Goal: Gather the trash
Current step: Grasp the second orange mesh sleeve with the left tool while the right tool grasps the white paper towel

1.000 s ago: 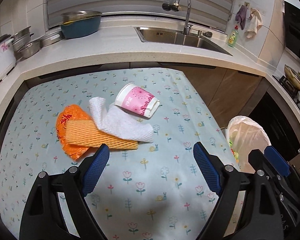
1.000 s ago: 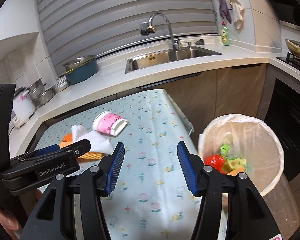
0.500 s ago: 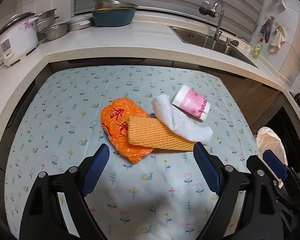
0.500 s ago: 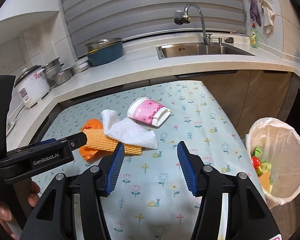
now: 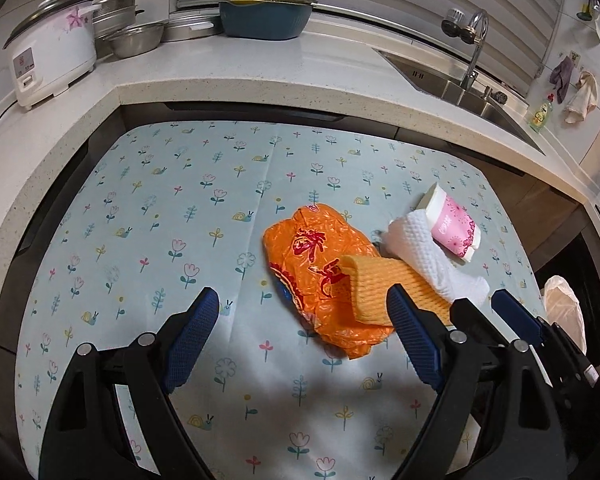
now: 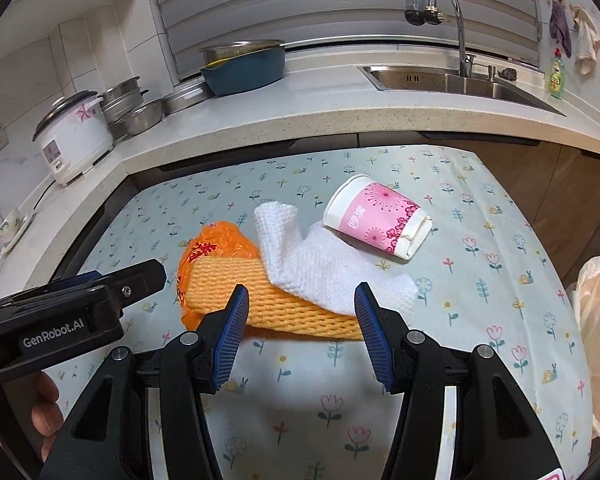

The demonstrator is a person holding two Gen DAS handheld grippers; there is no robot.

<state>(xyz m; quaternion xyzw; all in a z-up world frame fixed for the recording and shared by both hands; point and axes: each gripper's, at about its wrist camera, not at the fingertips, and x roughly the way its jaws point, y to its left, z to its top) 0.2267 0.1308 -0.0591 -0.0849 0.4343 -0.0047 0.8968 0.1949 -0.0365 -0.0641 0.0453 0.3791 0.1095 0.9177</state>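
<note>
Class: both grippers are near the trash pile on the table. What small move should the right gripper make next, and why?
Probably ease the right gripper forward and down over the orange foam net. Its jaws are open and empty, the net lies just ahead between them, and the white paper towel overlaps only its far side.

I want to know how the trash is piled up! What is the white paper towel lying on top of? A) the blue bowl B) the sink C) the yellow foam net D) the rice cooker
C: the white paper towel drapes over the yellow foam net, with the pink paper cup on its far end.
</note>
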